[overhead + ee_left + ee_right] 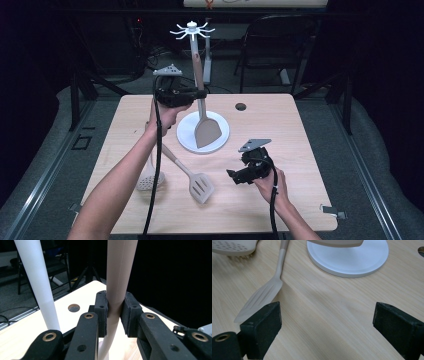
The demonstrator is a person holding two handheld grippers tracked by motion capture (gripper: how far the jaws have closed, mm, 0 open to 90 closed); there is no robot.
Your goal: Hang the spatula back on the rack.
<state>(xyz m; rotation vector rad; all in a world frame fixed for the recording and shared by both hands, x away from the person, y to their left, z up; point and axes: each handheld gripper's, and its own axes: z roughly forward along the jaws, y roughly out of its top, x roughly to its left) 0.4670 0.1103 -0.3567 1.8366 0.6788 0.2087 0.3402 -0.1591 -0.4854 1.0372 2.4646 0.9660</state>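
A white utensil stand (193, 50) with hooks on top rises from a round white base (220, 131) at the table's middle. My left gripper (201, 93) is shut on the handle of a beige solid turner (206, 131), held upright beside the stand's pole (37, 282); its blade hangs just over the base. In the left gripper view the handle (118, 282) is clamped between the pads (101, 312). My right gripper (233, 176) is open above the table at the front right, with nothing between its fingers (262, 327). A slotted turner (199, 185) (263, 293) and a perforated spoon (150, 179) (234, 246) lie on the table.
A round cable hole (241, 106) sits in the light wooden table (280, 210) behind the base. Dark chairs and stand legs are on the floor beyond the far edge.
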